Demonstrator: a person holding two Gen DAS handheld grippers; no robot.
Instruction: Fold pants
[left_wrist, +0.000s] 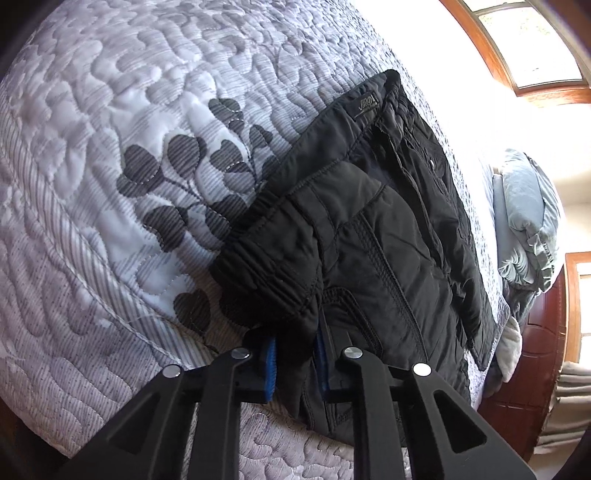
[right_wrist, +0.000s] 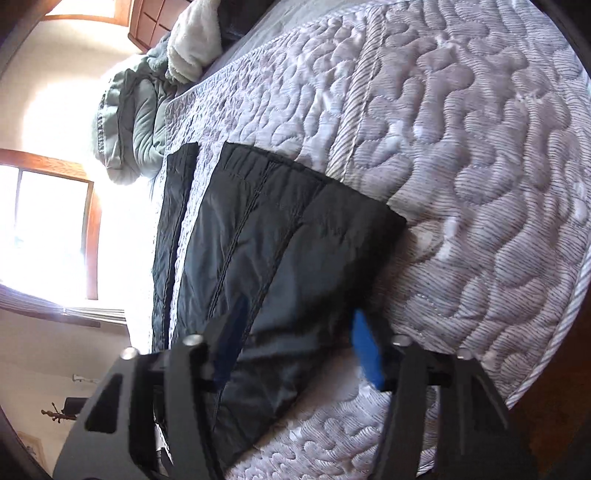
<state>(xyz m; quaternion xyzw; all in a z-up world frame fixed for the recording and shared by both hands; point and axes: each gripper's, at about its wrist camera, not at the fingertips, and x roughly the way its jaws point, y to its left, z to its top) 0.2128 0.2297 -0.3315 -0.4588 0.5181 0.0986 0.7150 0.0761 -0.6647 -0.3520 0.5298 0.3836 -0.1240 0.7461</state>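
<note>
We are seeing the black pants (left_wrist: 388, 221) lying on the quilted bed (left_wrist: 110, 147). Our left claw (left_wrist: 295, 363) is pinching their waistband at six o'clock. Our right claw (right_wrist: 295, 354) is standing released around one leg.

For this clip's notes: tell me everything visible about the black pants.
The black pants lie on the quilted bedspread. The fabric looks like a padded, slightly shiny synthetic, with an elastic gathered waistband, a small label at the waist and stitched seams. In the right wrist view the two legs lie apart with quilt showing between them. The left gripper has its jaws shut on a bunch of waistband fabric; the right gripper, jaws open, straddles a leg.
</note>
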